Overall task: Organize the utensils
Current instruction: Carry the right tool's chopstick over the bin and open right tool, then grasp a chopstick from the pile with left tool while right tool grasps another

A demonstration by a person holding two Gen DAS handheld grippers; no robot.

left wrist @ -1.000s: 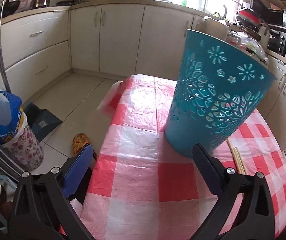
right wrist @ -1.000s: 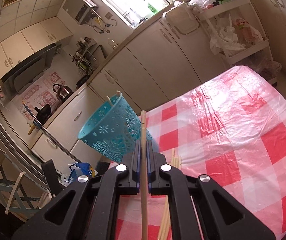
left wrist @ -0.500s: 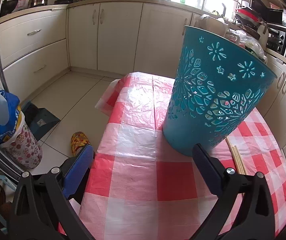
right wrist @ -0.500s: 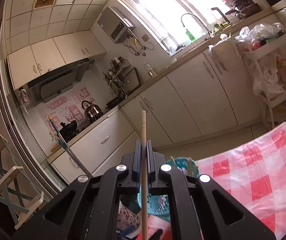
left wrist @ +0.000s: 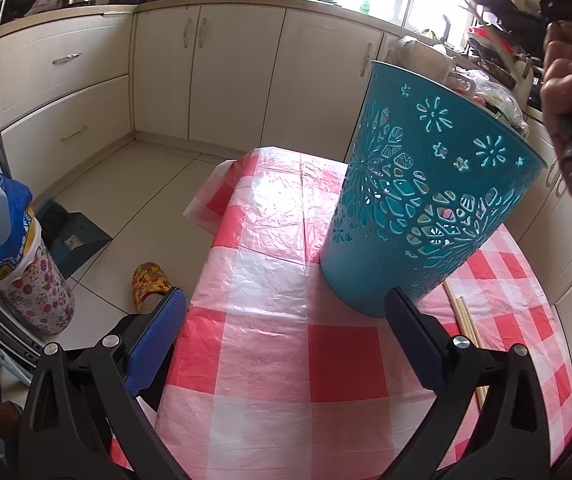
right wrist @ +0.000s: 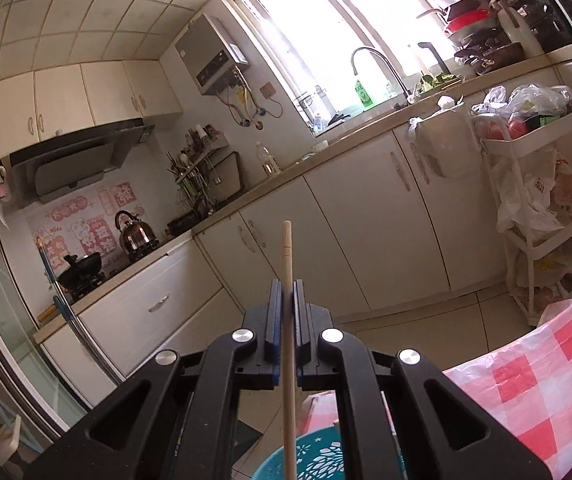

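Above teal basket (right wrist: 318, 460), chopstick (right wrist: 287, 280) in right gripper (right wrist: 285, 292)

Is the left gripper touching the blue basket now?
Apart. In the left wrist view the left gripper is open, and tablecloth shows between its left finger and the blue basket; the right fingertip overlaps the basket's base only in line of sight.
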